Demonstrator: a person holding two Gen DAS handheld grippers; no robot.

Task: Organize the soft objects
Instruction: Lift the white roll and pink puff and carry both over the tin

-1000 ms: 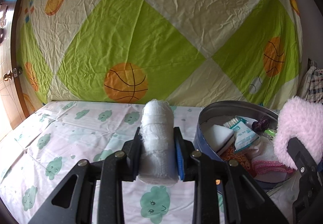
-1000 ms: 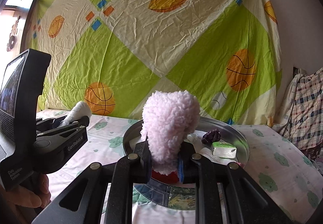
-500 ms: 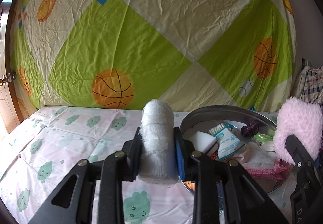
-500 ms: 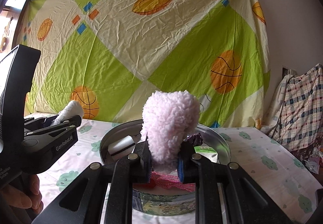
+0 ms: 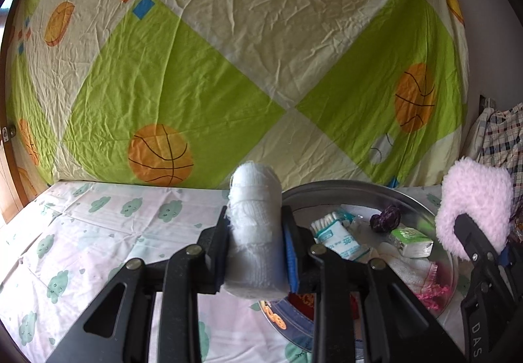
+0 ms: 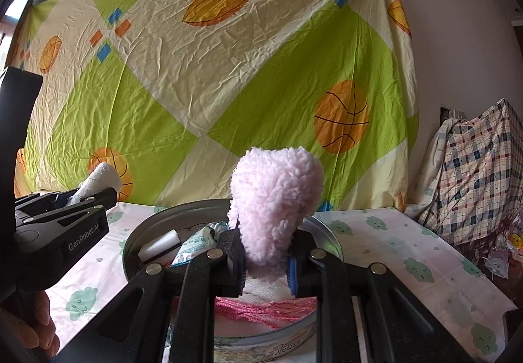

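My left gripper (image 5: 255, 233) is shut on a white gauze roll (image 5: 254, 225) that stands upright between its pads, held above the bed's cloud-print sheet (image 5: 98, 232). My right gripper (image 6: 266, 251) is shut on a fluffy pink cloth (image 6: 278, 202), which pokes up over a round metal tin (image 6: 130, 251). The left wrist view shows the same pink cloth (image 5: 474, 202) at the right edge, beside the tin (image 5: 327, 188). In the right wrist view the left gripper (image 6: 94, 191) with the gauze roll (image 6: 101, 178) sits at the left.
The tin holds a cotton-swab packet (image 5: 333, 232), a green-white tissue pack (image 5: 412, 240), a dark purple item (image 5: 385, 219), a white block (image 6: 160, 243) and pink-trimmed cloth (image 6: 261, 310). A basketball-print sheet (image 5: 228, 68) hangs behind. Plaid fabric (image 6: 474, 166) is piled at right. A hand (image 6: 29, 327) grips the left tool.
Both grippers have drifted across the bed with their loads. In the left wrist view the tin slid rightward and shows more of its inside. Grips are unchanged.
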